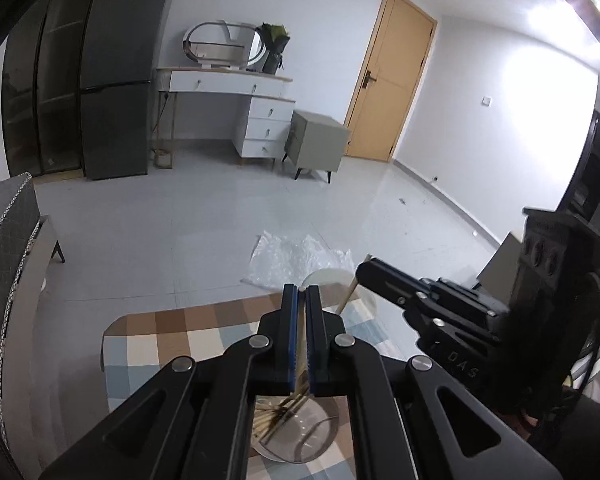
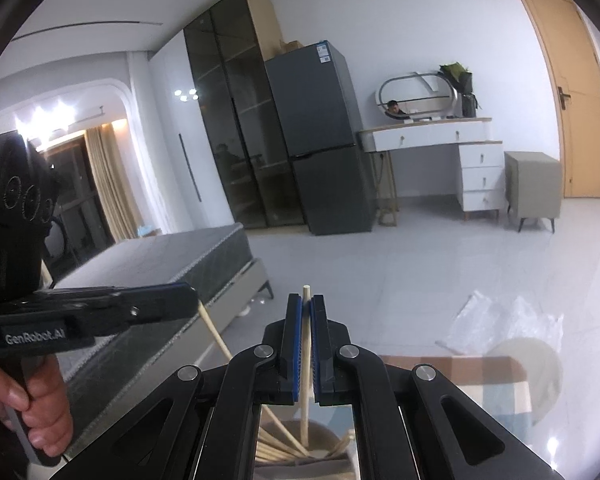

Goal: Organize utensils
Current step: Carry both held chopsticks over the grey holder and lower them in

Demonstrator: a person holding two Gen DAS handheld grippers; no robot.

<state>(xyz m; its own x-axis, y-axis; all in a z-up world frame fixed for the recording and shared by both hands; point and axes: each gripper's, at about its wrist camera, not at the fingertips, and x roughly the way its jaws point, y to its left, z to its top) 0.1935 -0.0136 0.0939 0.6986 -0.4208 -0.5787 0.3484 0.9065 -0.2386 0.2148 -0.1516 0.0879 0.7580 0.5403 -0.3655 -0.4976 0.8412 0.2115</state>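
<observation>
Here, in the left wrist view, the left gripper (image 1: pixel 302 290) pinches a chopstick (image 1: pixel 299 344) (mostly hidden between the pads) above a half-covered cup (image 1: pixel 296 436). In the right wrist view, the right gripper (image 2: pixel 307 300) clamps another chopstick (image 2: pixel 306 360), its lower end among sticks (image 2: pixel 276 446) cut off below.

Pale wooden chopsticks (image 2: pixel 307 344) looked matt and smooth. The tablecloth (image 1: pixel 160 344) was checked cloth, the floor (image 1: pixel 180 220) glossy tile, the plastic wrap (image 1: pixel 296 258) crinkled and shiny, the door (image 1: pixel 392 80) smooth wood.
</observation>
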